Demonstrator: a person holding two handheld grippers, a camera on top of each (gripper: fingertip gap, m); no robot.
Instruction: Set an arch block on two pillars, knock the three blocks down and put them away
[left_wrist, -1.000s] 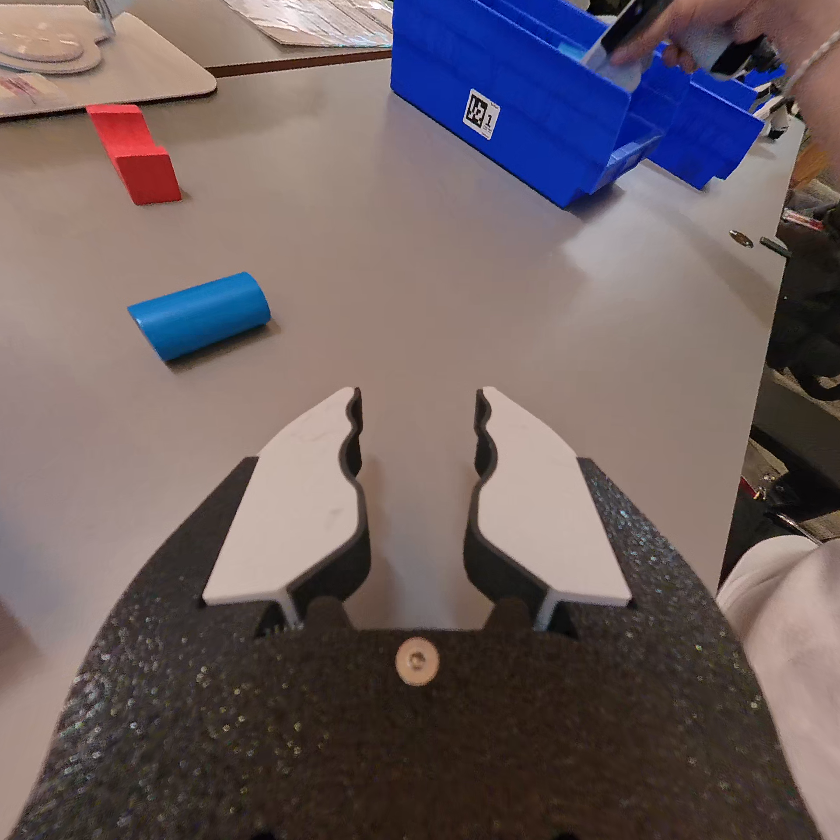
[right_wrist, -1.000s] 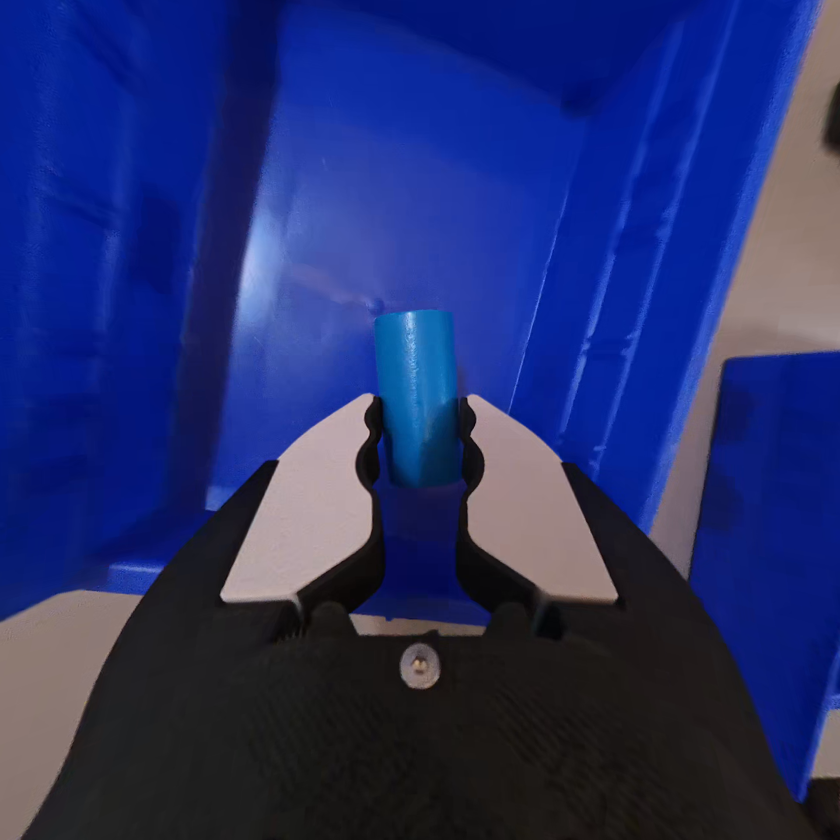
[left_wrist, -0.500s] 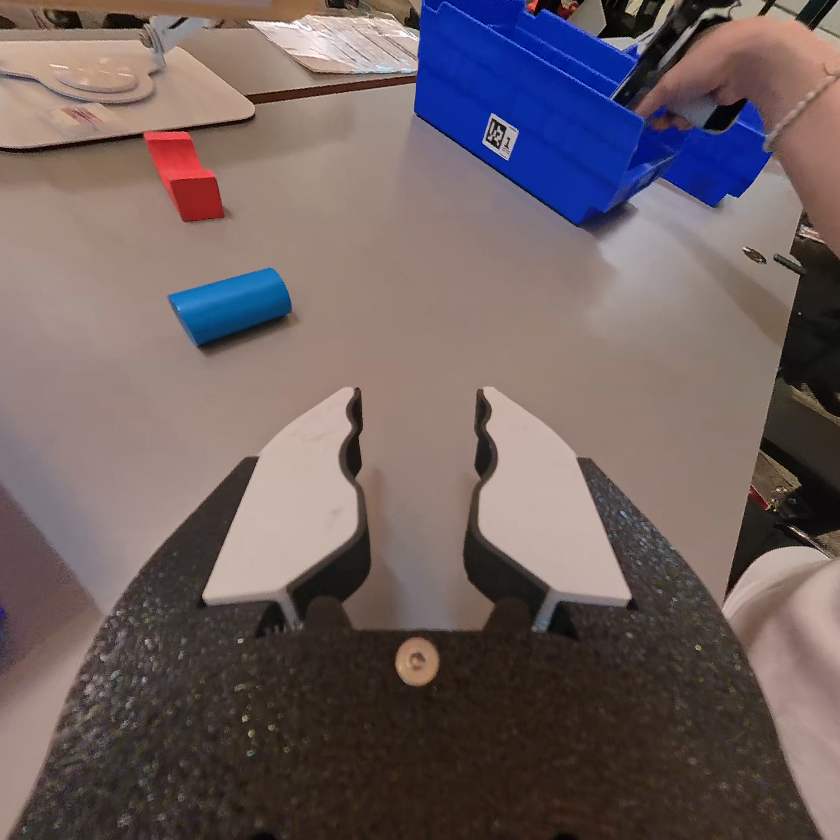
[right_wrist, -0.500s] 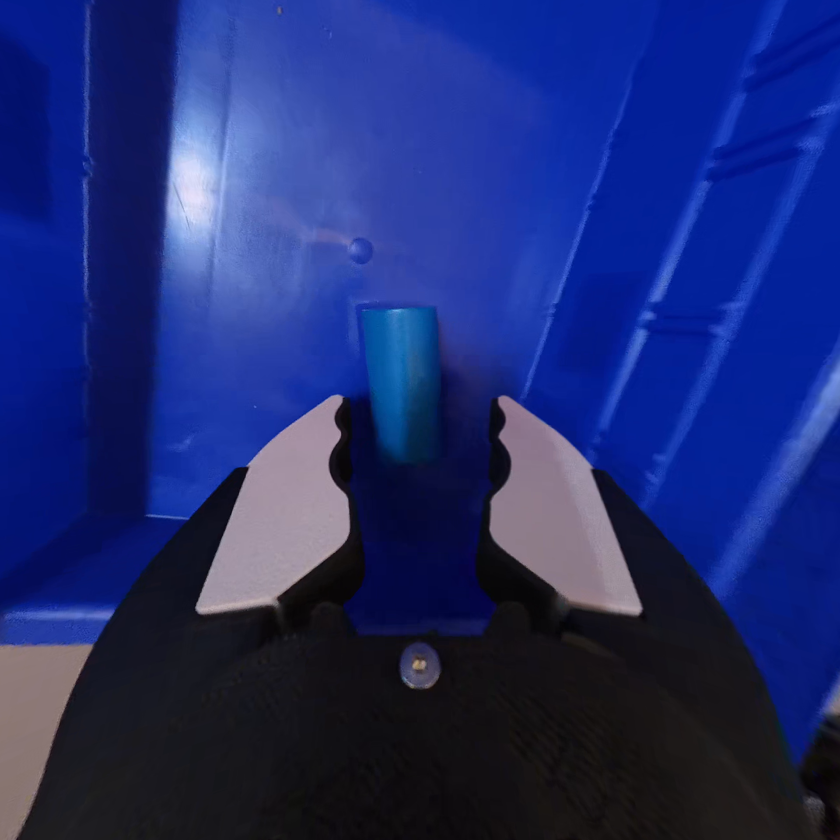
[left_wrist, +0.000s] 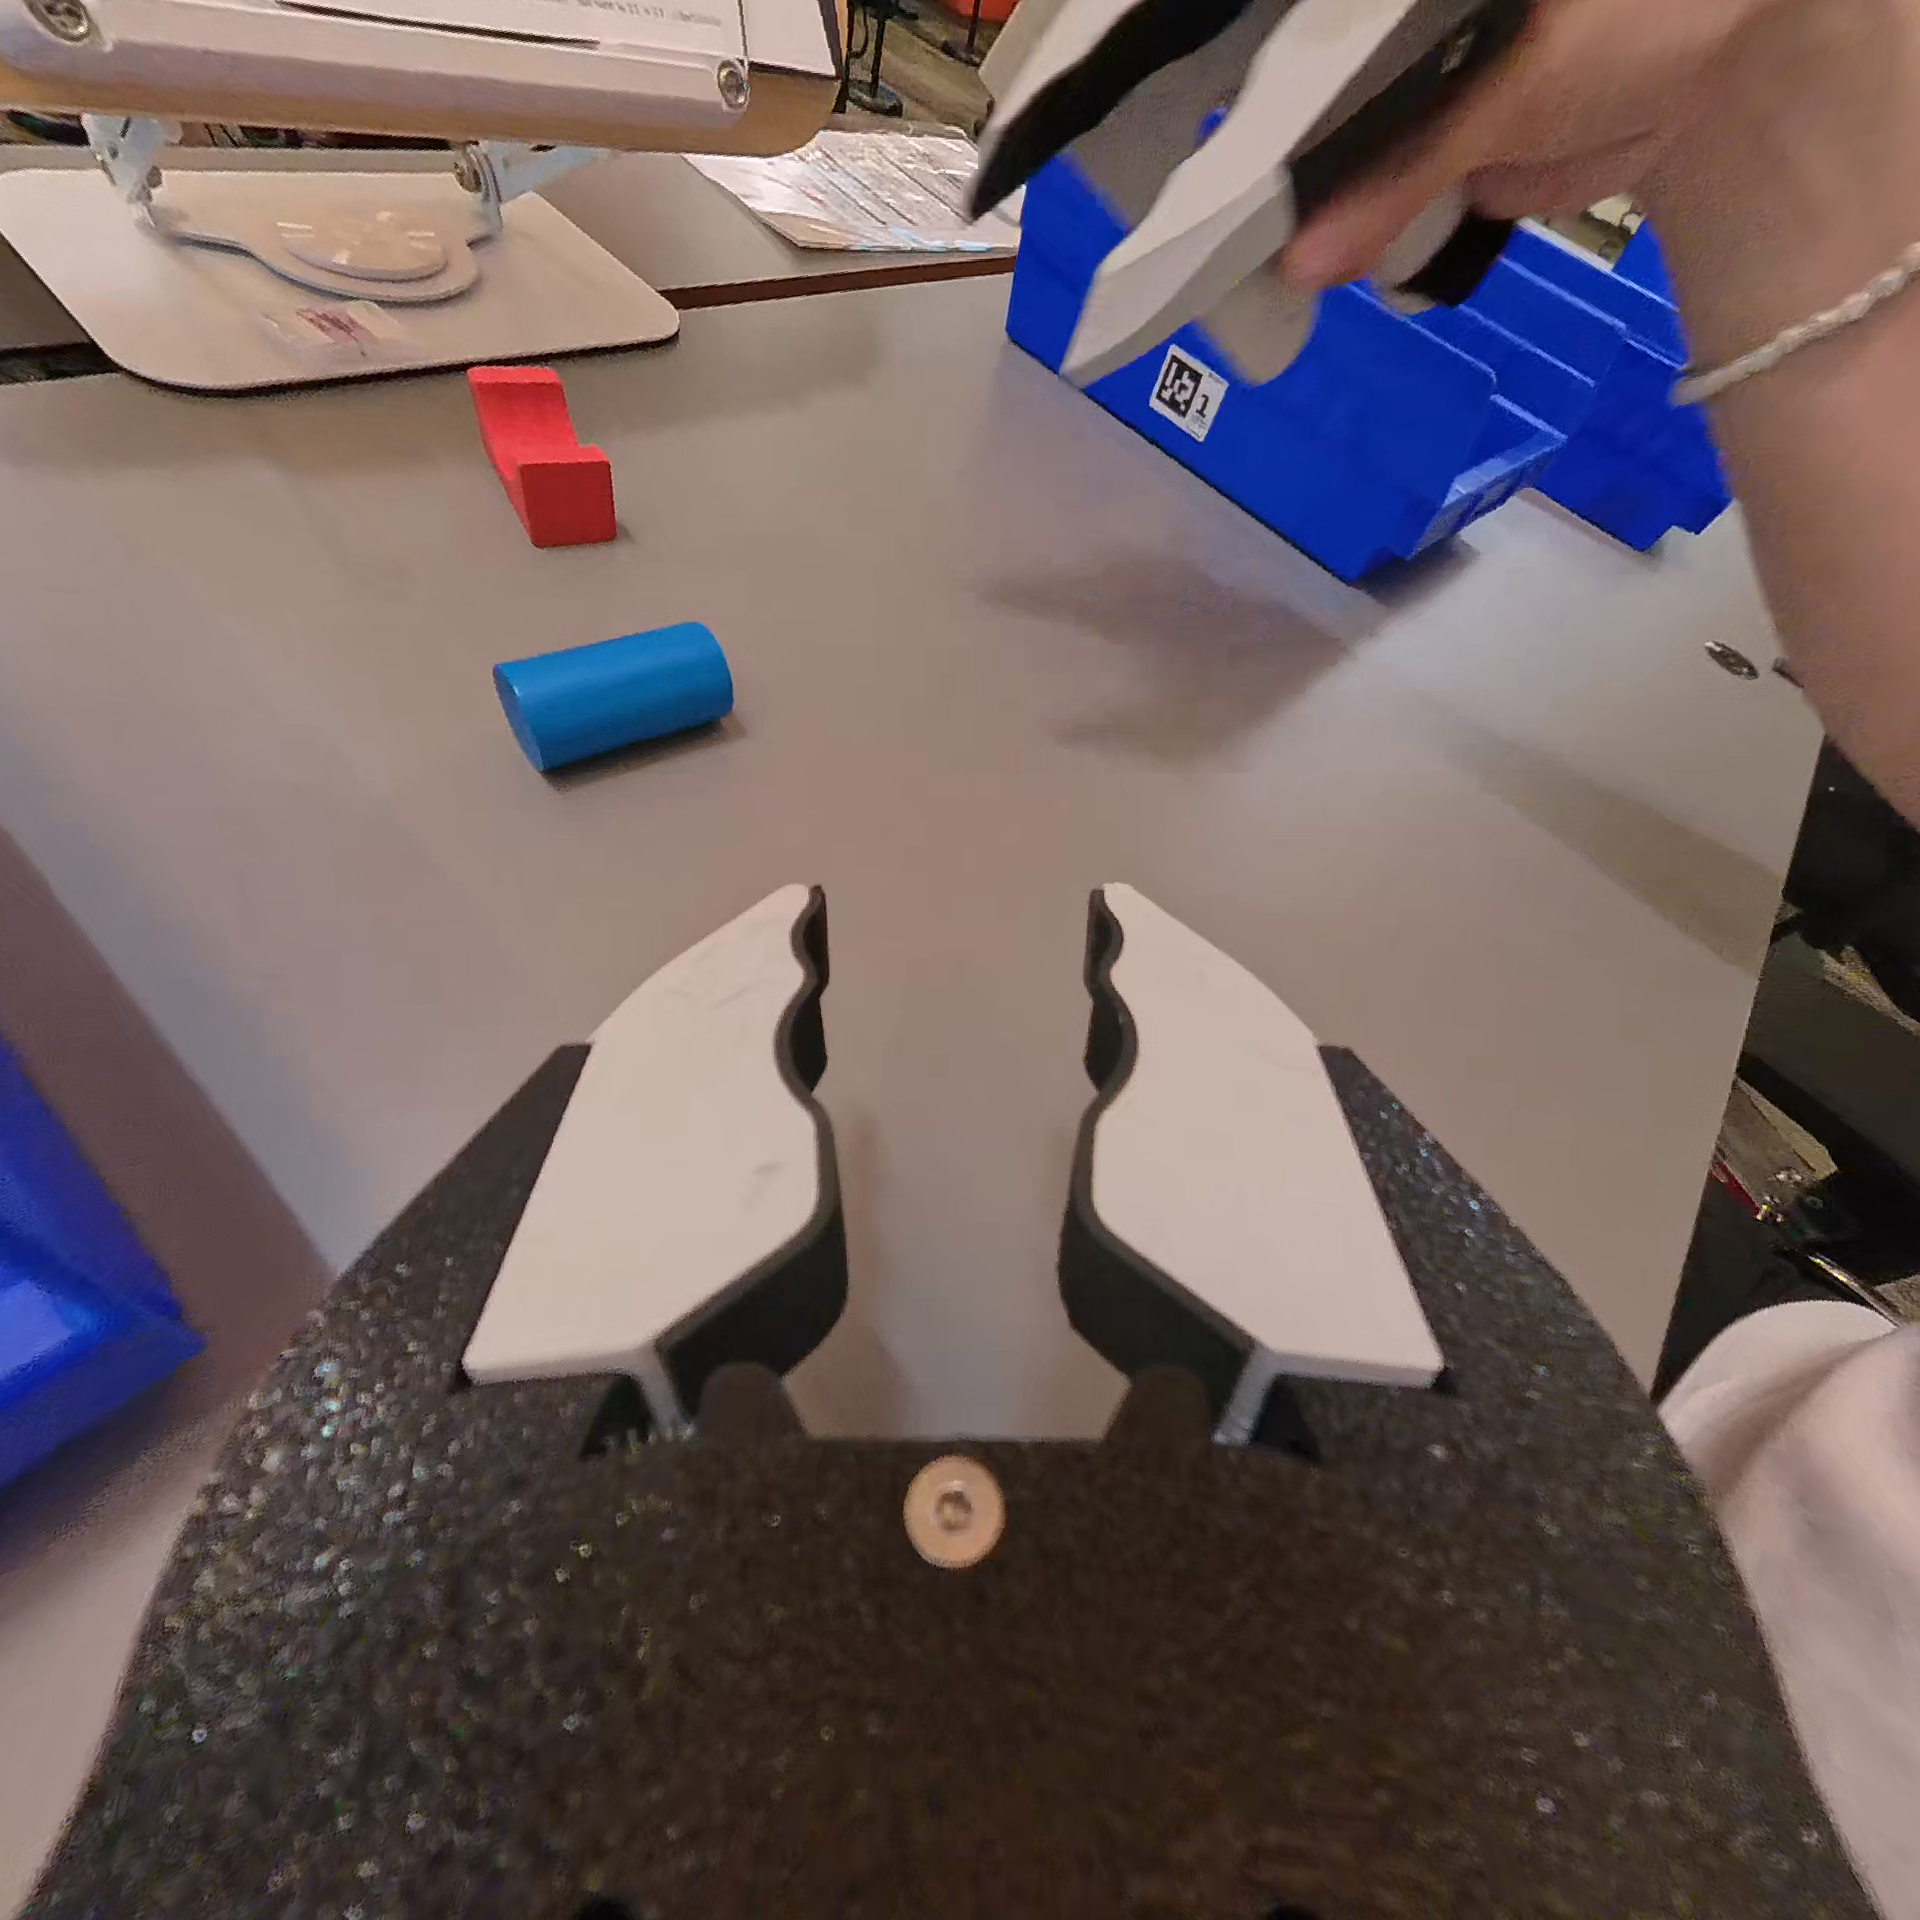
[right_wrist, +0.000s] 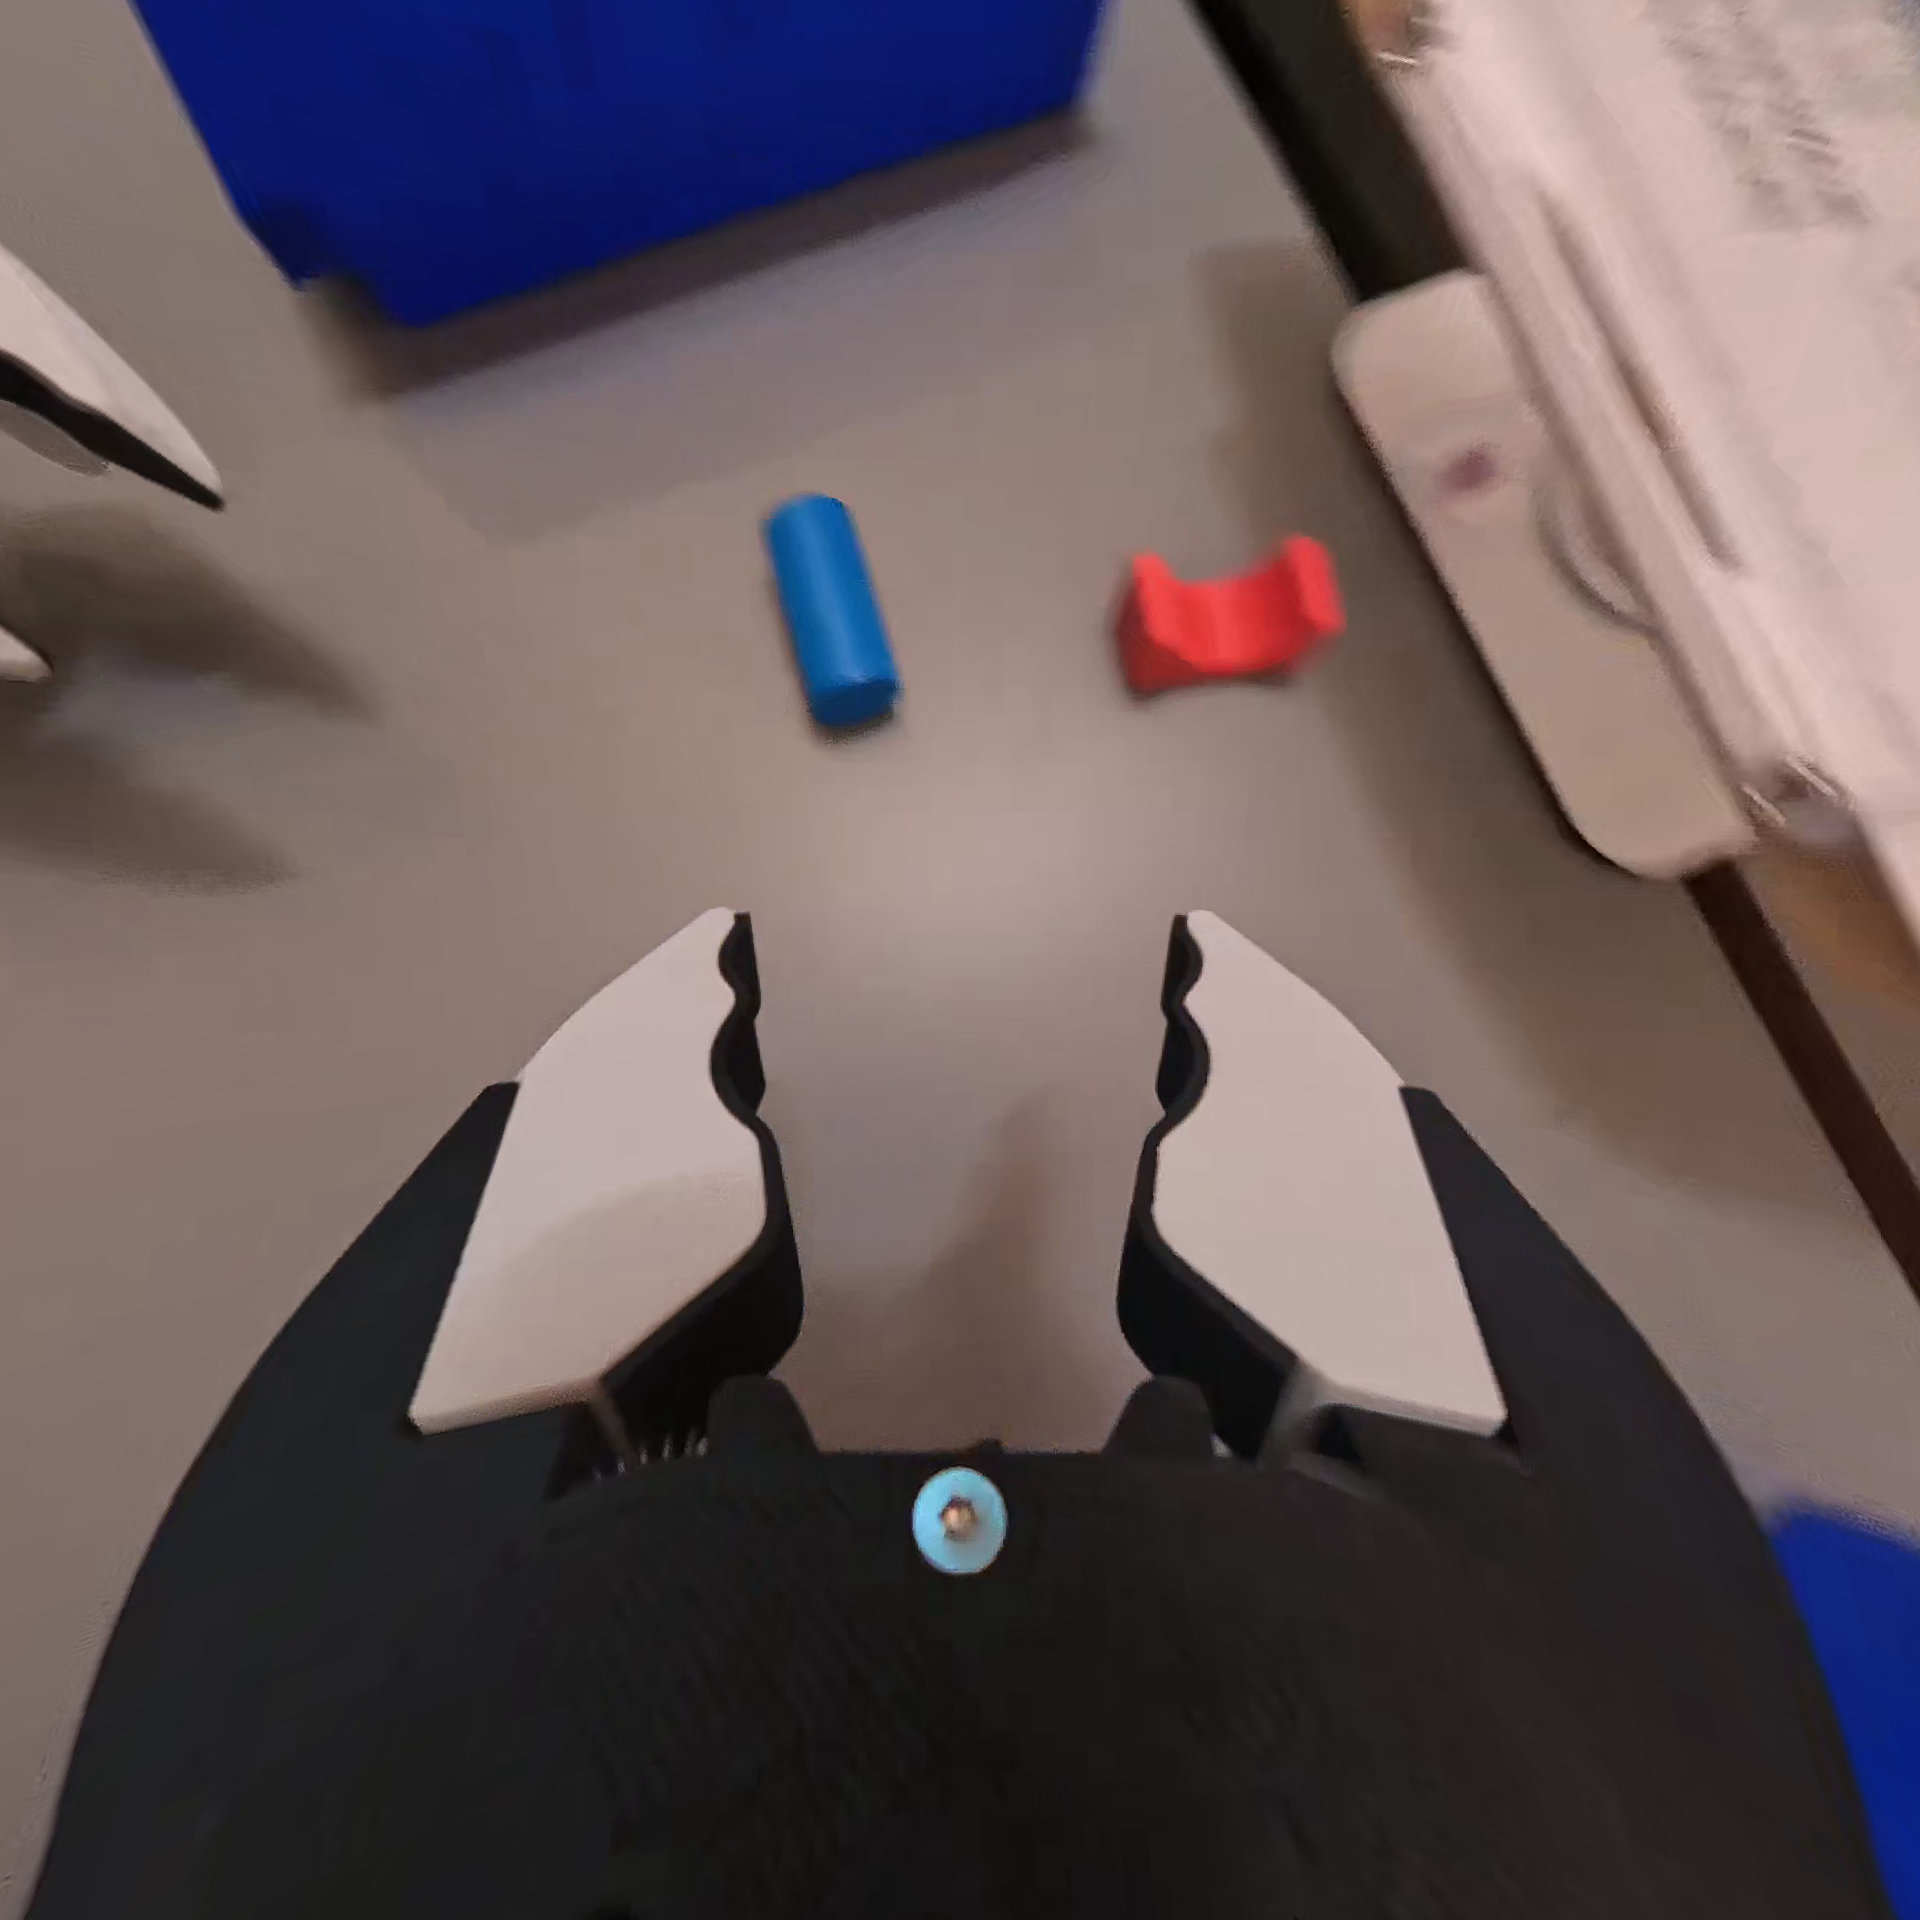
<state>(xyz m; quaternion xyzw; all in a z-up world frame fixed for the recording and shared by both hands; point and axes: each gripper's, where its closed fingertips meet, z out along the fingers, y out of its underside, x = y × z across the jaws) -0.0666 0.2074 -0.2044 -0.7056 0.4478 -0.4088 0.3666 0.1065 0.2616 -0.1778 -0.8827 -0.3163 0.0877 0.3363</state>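
Fingers (left_wrist: 717, 1132) of the left gripper (left_wrist: 956, 914) spread apart with nothing between them, held low over bare grey worktop (left_wrist: 1039, 790). Ahead and to the left of those tips, well apart from them, a blue cylinder (left_wrist: 613, 694) lying on its side. Farther on, a red block (left_wrist: 540, 457) with a scooped top, resting apart from the cylinder. Beyond that, a pale flat stand base (left_wrist: 343, 281) at the worktop's far edge, under a white panel. To the right at the far side, a blue bin (left_wrist: 1340, 436) bearing a small black-and-white tag, a second blue bin just behind it. At the near left edge, a corner of another blue bin (left_wrist: 62, 1278).

Above the far bin, the right gripper (left_wrist: 1049, 270), raised in a hand (left_wrist: 1621, 114) with a thin bracelet at the wrist, clear of the worktop.

In the right wrist view, fingers (right_wrist: 623, 1174) of the right gripper (right_wrist: 961, 925) likewise wide apart and empty, looking down on the worktop (right_wrist: 935, 831). Straight ahead of the gap, well apart, the blue cylinder (right_wrist: 831, 608); to its right, not touching, the red block (right_wrist: 1226, 623). Past both, a blue bin (right_wrist: 623, 135), blurred. At the left edge, a pale pointed fingertip of the left gripper (right_wrist: 94, 416).
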